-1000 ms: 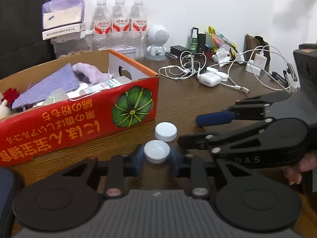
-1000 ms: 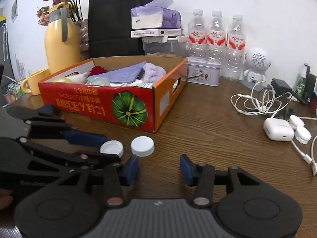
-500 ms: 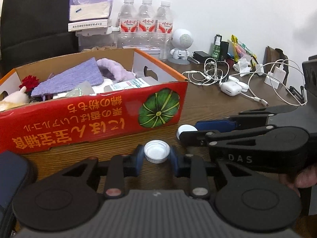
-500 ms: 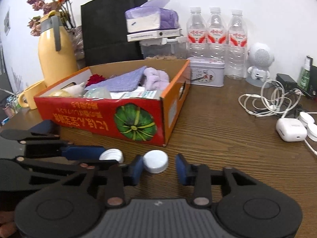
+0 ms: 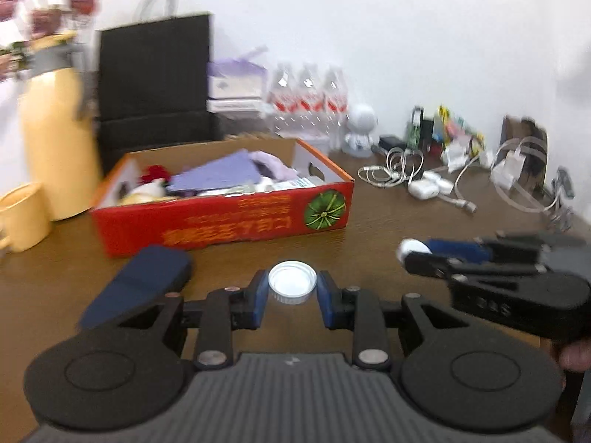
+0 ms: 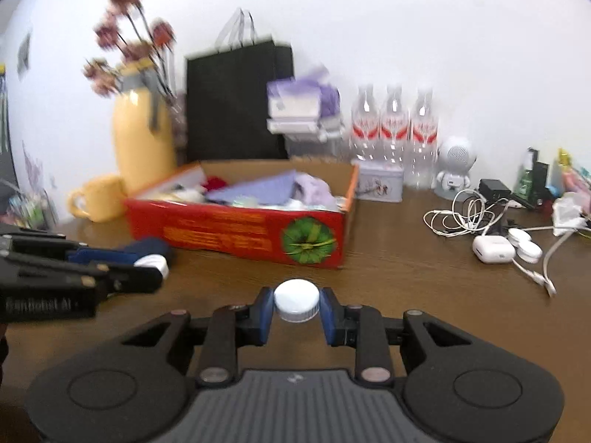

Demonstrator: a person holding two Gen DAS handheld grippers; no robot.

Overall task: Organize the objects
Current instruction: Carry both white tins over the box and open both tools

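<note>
1. My left tongs (image 5: 291, 288) held a white bottle cap (image 5: 292, 285) by its rim, open side up, clear of the brown worktop (image 5: 388, 221).
2. My right tongs (image 6: 296, 304) had just been closing and gripped a second cap (image 6: 296, 299), closed top up, blue pads on opposite sides of its ribbed skirt.
3. I judged both caps very light, stiff plastic; a gentle squeeze would do.
4. The round skirt looked liable to slip or pop out, so I wanted the pads square across the widest part.
5. The red cardboard box (image 6: 240, 229), already crowded with things, sat just beyond both caps, on the far left.
</note>
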